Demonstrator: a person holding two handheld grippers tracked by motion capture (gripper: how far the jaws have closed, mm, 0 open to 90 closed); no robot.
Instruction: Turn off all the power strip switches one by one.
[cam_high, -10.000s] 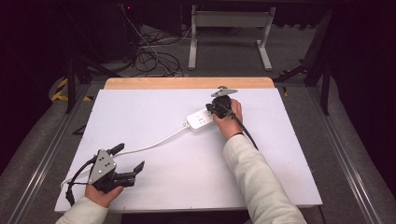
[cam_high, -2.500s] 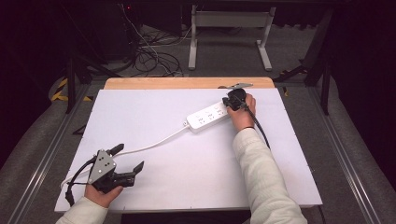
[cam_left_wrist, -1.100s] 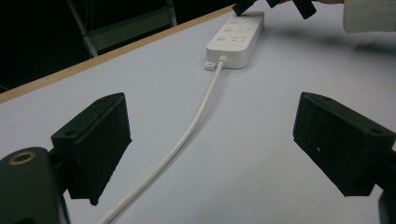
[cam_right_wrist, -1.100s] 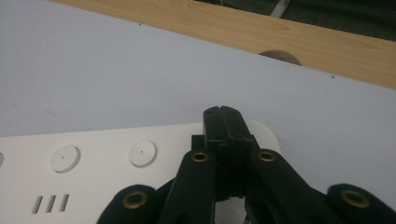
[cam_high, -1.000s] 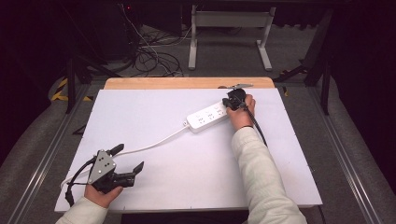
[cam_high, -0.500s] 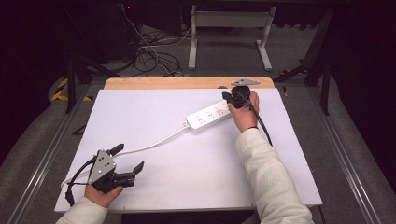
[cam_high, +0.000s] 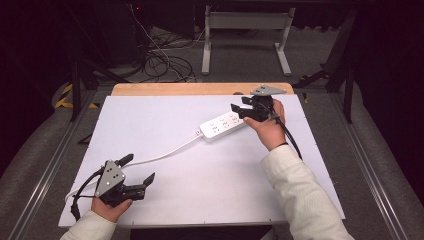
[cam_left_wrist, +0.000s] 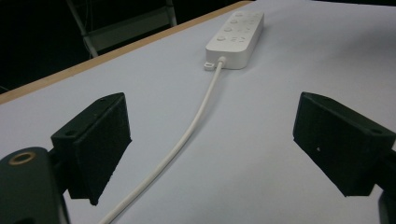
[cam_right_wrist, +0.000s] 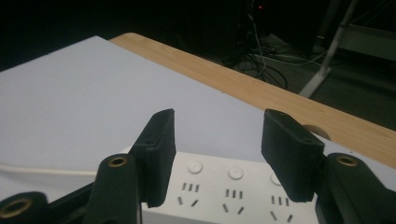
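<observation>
A white table (cam_high: 165, 120) is filling mid-frame, a white power strip (cam_high: 223, 126) lying right of centre – its cord (cam_high: 165, 154) trailing lower left. The right gripper (cam_high: 243, 110) is hovering above it, jaws parted, empty; the left gripper (cam_high: 136, 171) is sitting wide open at lower left.

High cam sits up above the near side, looks fwd & down on the whole white surface (cam_high: 200, 145). Left gripper cam rides low near the front left corner, looks between its own jaws across the surface toward the power strip (cam_left_wrist: 236, 39), far off. Right gripper cam is close, looks down over the same strip (cam_right_wrist: 233, 196) toward the back wood edge (cam_right_wrist: 261, 98). All 3 share the strip & surface.
</observation>
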